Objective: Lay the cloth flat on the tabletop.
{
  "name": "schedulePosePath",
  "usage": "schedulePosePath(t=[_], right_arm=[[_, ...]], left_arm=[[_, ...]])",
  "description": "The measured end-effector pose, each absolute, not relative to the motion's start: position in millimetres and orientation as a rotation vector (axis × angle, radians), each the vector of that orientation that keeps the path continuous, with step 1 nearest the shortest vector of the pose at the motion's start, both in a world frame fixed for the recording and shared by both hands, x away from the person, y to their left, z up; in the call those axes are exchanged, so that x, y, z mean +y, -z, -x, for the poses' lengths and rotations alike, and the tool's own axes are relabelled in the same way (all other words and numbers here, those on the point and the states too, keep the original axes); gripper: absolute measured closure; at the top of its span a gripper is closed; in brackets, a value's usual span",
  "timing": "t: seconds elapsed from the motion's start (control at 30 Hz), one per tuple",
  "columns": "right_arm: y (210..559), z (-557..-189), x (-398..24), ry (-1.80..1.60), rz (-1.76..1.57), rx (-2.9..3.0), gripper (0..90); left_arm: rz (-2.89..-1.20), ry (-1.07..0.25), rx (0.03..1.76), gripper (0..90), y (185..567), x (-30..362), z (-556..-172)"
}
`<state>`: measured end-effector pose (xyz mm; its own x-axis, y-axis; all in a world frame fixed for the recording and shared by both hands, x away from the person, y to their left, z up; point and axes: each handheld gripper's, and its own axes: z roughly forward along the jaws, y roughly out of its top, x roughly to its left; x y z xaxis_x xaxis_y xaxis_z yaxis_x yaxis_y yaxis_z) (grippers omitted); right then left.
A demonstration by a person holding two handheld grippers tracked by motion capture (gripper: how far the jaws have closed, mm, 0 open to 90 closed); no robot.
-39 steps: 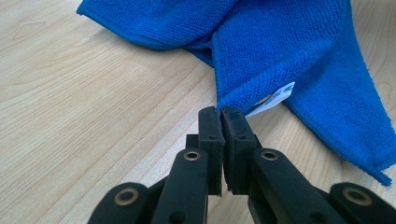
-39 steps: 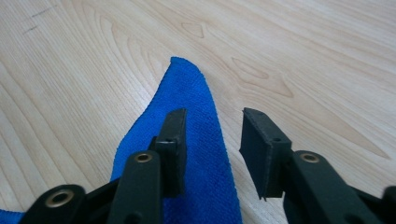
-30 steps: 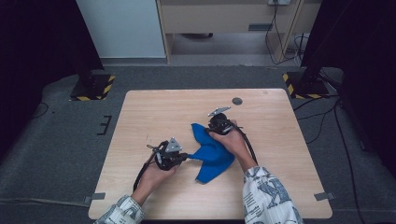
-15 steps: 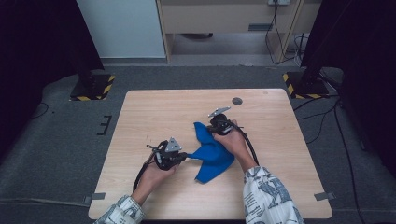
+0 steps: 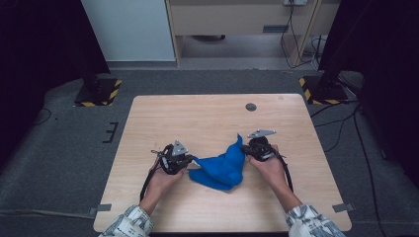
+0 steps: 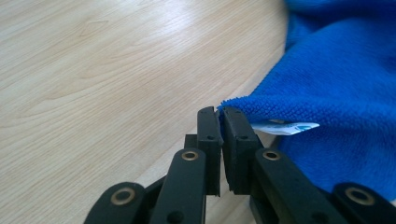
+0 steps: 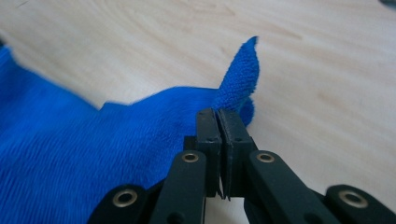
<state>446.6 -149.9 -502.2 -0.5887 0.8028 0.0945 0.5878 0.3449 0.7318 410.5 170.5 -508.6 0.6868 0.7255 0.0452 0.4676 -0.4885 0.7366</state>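
A light wooden table [image 5: 197, 118] fills the frame's centre, a small dark round disc [image 5: 251, 106] near its upper right edge, with yellow-black striped stand bases [image 5: 96, 92] at both upper corners.

No text, brand or number can be read anywhere; the small white tag [image 6: 286, 128] on the blue cloth [image 6: 345, 84], right of centre in the left gripper view, shows nothing legible

One blue cloth [image 5: 221, 168], two claws — left [image 5: 189, 159], right [image 5: 246, 149] — and one wooden table [image 5: 197, 113].
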Motion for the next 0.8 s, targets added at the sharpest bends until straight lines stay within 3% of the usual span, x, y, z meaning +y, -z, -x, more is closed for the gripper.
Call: schedulePosePath(t=[0.17,0.33,0.37,0.8], right_arm=[[503.9,-435.0,-155.0,-1.125,-1.242,2.337,81.5],[495.5,-439.1,-159.4,-1.142,-1.236,2.317,62.6],[491.8,-442.1,-161.4,-1.145,-1.246,2.308,57.4],[491.1,-491.6,-161.4,-1.131,-1.315,2.276,31.0]], left_arm=[[-2.175,-0.462,0.911,85.4,508.5,170.4,-410.4],[-2.166,-0.468,0.908,85.4,507.1,171.3,-410.1],[-2.164,-0.466,0.910,85.4,507.4,171.4,-410.4],[-2.166,-0.462,0.905,85.4,508.1,169.1,-410.4]])
